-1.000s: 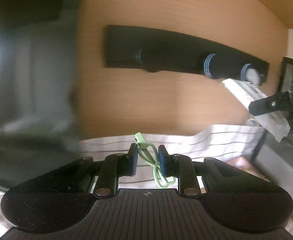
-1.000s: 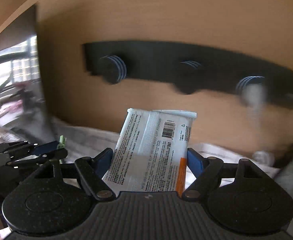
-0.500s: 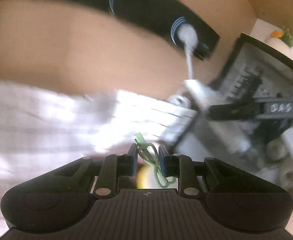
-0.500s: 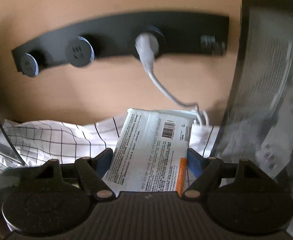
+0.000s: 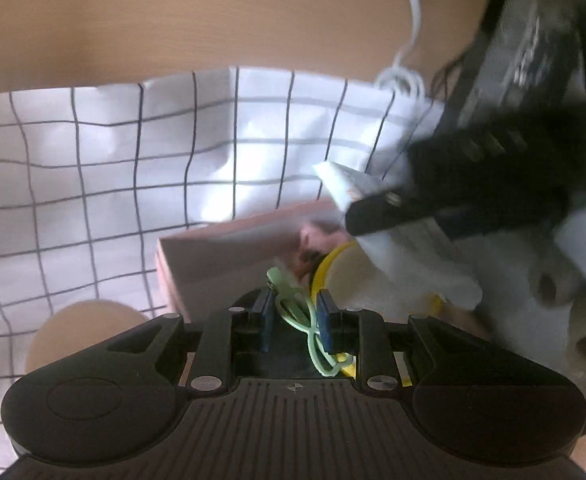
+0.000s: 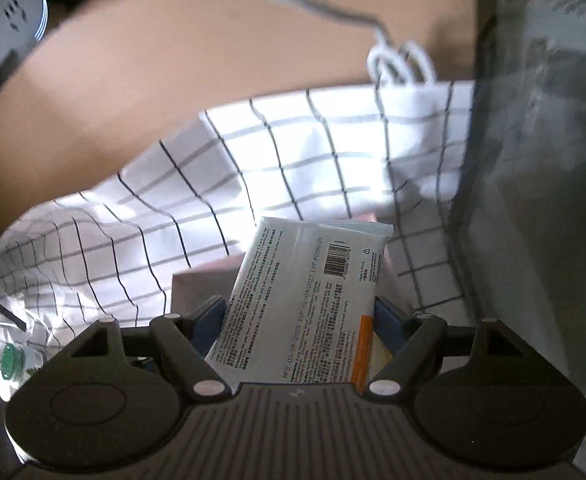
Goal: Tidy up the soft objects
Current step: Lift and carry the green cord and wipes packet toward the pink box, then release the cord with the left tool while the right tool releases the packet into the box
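Green cord point(image 5: 299, 316) pinched in left hand-held gripper point(image 5: 295, 316); right hand-held gripper point(image 6: 301, 312) clamps wipes pack point(image 6: 305, 300).

checked cloth point(image 6: 277, 152) soft, creased | packet point(image 6: 309, 300) glossy plastic | wall point(image 5: 173, 20) matt wood

a white grid-checked cloth point(image 5: 141, 152) covers the worktop up to a tan wood back panel point(image 5: 173, 20). a white cable point(image 6: 397, 60) coils at the cloth's far edge, and a dark socket strip point(image 6: 9, 12) is mounted on the panel.
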`<state>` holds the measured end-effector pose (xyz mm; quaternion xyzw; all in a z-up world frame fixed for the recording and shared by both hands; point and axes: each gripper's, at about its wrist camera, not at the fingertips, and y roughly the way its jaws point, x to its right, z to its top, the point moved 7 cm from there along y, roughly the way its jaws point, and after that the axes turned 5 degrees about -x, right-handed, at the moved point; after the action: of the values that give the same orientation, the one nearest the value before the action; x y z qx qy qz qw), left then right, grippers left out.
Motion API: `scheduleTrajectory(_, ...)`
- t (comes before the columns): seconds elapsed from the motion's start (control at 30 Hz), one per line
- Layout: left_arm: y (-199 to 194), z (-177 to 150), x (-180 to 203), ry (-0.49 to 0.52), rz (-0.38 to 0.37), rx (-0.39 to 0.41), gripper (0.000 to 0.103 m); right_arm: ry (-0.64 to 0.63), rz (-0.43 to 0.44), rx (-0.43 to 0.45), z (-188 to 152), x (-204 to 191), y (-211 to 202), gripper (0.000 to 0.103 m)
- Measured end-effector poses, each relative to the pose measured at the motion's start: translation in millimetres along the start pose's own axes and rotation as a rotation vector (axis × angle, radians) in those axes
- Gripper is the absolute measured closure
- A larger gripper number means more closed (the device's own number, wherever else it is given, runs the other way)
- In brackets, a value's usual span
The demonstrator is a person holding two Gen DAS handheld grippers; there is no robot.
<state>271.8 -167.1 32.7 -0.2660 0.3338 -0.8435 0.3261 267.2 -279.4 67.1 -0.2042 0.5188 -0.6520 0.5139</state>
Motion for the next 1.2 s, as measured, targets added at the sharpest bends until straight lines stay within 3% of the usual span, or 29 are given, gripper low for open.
scheduleTrajectory(0.13, 3.4, -6.1, 13.3, 0.057, -0.013, -0.018, 0.077, 0.040, 0.000, -0.092, -0.4, 0.4, 28.7, 0.024)
scheduleTrajectory(0.23, 5.2, -7.2, 21.0, 0.132, 0.022, -0.004, 0.077, 0.023, -0.022, -0.115, -3.2, -1.0, 39.0, 0.023)
scheduleTrajectory(0.53, 19.2, -1.3, 18.3, 0.157, 0.039, -0.008, 0.077, 0.022, 0.058, 0.006, 8.7, -8.4, -3.6, 0.015)
scheduleTrajectory(0.6, 20.1, -0.9, 21.0, 0.163, 0.025, -0.024, 0.077, 0.020, 0.030, 0.021, 9.2, -6.0, -5.2, 0.022)
scheduleTrajectory(0.67, 15.6, 0.8, 20.2, 0.156, 0.016, -0.033, 0.077, 0.035, 0.031, -0.014, 7.2, 0.6, 1.9, 0.056)
scheduleTrajectory(0.7, 11.9, 1.4, 19.3, 0.151, 0.011, -0.033, 0.077, 0.055, 0.038, -0.032, 6.5, 5.5, 6.2, 0.060)
scheduleTrajectory(0.8, -1.4, 5.2, 17.0, 0.156, 0.020, -0.017, 0.076, 0.072, 0.024, -0.079, 0.6, 15.3, 24.9, 0.061)
scheduleTrajectory(0.97, -22.6, 12.4, 15.8, 0.133, 0.024, 0.039, 0.076, -0.013, -0.034, -0.069, -2.8, 9.5, 30.9, 0.061)
scheduleTrajectory(1.07, -29.4, 14.5, 16.1, 0.095, 0.011, 0.078, 0.077, -0.002, -0.026, -0.052, -4.1, 10.9, 25.0, 0.061)
scheduleTrajectory(1.2, -12.3, 6.5, 26.5, 0.140, 0.031, 0.006, 0.077, 0.017, 0.004, 0.037, -9.1, 10.5, -9.4, 0.060)
